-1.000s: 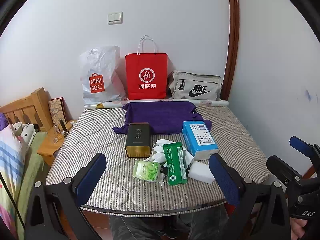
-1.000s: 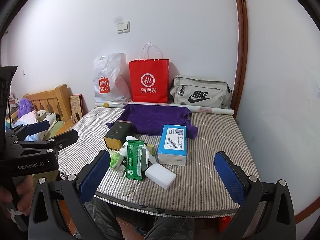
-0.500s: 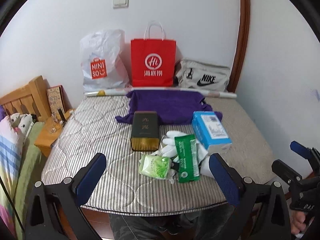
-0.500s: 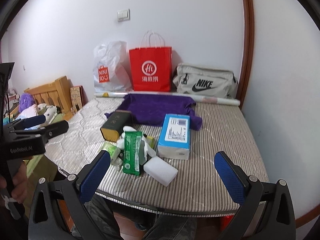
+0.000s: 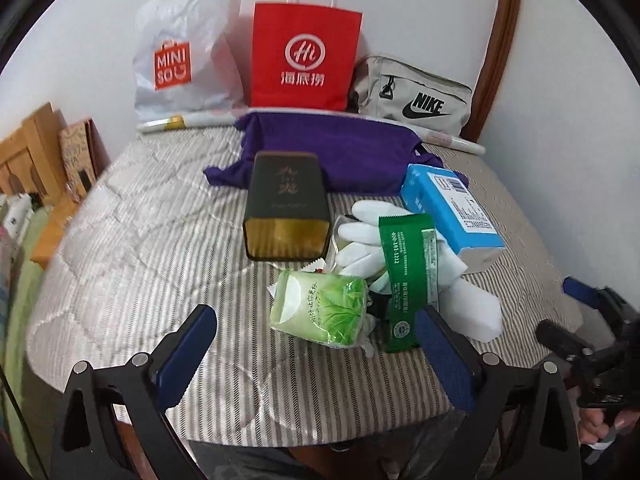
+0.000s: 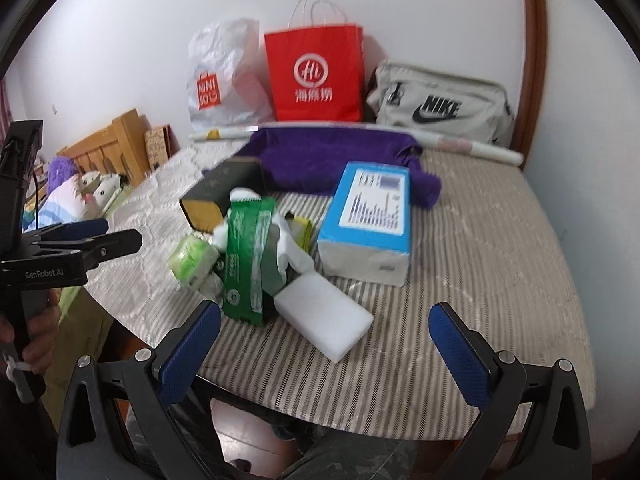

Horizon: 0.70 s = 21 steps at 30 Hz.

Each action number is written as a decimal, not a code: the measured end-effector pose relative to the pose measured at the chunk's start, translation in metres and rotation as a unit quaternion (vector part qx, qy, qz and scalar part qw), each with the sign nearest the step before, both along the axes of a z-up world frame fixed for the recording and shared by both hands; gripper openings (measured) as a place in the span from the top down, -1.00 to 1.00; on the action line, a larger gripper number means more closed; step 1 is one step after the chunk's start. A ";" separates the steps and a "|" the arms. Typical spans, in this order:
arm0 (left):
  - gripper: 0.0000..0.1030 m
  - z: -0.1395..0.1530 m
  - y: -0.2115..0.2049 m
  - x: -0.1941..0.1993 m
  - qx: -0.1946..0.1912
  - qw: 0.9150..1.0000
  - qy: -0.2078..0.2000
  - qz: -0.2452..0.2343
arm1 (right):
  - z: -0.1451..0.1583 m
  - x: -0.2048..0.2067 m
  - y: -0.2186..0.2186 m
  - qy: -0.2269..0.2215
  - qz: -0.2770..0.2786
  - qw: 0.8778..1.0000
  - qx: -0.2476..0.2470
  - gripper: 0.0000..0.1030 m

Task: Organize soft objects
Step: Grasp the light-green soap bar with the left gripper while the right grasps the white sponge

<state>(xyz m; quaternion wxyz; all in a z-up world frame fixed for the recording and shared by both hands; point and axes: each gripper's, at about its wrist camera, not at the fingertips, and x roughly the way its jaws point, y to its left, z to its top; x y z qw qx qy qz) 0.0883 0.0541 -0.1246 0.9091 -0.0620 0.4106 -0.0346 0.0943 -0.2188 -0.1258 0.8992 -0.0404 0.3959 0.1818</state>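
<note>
Just ahead of left claw (image 5: pixel 316 344): tissue pack (image 5: pixel 320 308).

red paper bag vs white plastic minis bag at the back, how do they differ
The red paper bag with white handles stands stiff and flat-faced; the white plastic Miniso bag is crumpled and slumped. The red paper bag carries a white round logo over white characters; the white plastic bag carries an orange square logo. The red one has rope handles sticking up; the white one shows none. Both stand against the wall behind the striped mattress.
</note>
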 end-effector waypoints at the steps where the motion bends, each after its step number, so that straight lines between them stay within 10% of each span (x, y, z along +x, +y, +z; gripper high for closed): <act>1: -0.93 -0.003 0.003 0.001 -0.010 1.000 0.001 -0.001 | -0.005 0.003 0.001 0.005 0.002 1.000 -0.003 -0.99; 21: -0.93 -0.070 0.007 0.057 -0.026 0.993 0.056 -0.105 | -0.096 0.062 0.024 0.065 0.043 0.997 -0.027 -0.95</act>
